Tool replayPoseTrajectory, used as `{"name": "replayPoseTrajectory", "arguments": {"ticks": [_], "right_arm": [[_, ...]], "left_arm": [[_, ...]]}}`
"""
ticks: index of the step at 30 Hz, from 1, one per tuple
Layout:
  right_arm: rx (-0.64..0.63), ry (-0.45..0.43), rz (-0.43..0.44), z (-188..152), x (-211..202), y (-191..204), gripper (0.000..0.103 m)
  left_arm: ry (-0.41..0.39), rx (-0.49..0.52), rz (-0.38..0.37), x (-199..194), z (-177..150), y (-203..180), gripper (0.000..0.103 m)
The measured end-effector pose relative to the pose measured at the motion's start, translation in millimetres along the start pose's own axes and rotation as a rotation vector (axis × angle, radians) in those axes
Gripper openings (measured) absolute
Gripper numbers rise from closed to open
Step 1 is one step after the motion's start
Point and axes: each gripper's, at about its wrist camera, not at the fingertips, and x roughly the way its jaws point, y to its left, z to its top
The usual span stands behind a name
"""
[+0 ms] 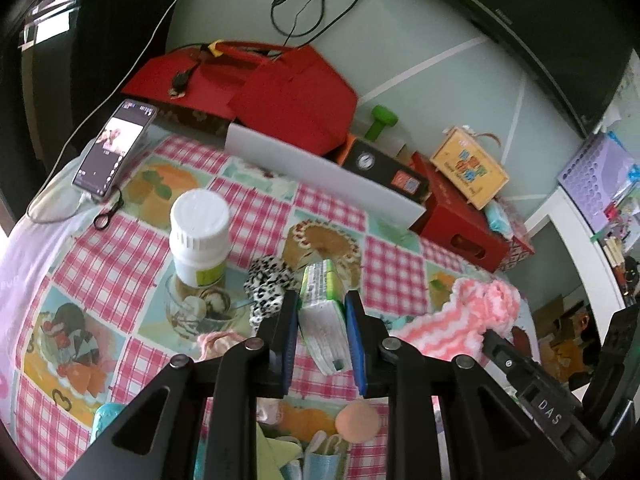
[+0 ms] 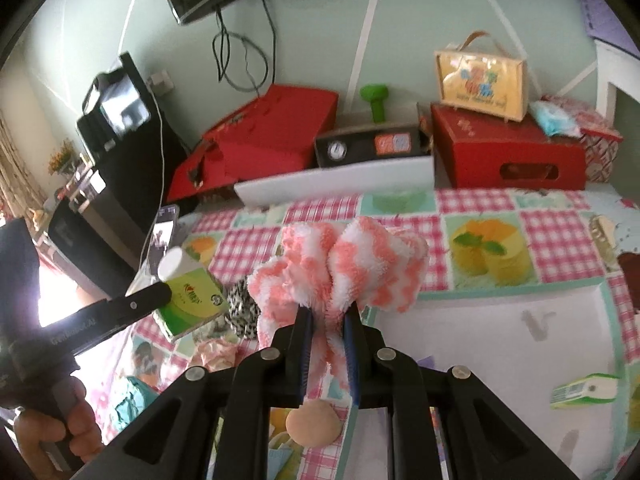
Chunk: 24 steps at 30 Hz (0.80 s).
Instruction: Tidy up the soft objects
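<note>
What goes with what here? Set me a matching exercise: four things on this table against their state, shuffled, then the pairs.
Things:
1. tissue pack
2. fluffy cloth
3. white bottle
4. phone

States:
A. standing upright on the tablecloth
B. clamped in the right hand-held gripper
C. screen lit, near the table's far corner
D. clamped in the left hand-held gripper

Pairs: 1-D, 2-B, 3-A, 4-C

A: The pink-and-white fluffy cloth looks plush and rough-napped, the green-and-white tissue pack a glossy plastic wrap.

B: The white bottle is smooth plastic; the pink checked tablecloth has a slight sheen.
</note>
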Motion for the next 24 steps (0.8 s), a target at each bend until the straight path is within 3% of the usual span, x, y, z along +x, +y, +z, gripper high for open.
{"name": "replayPoseTrajectory", "arguments": {"ticks": [11,24], "right_arm": [[0.07,-0.138,-0.124,13,-57,-43,0.016],[0.236,-0.224,-0.348,10,-116,-135,0.016]], "left_arm": [[-0.062,0.078,-0.101,-25,1,-39,0.024],[0.039,0.232,-0.215,8,-28,-118,0.024]]}}
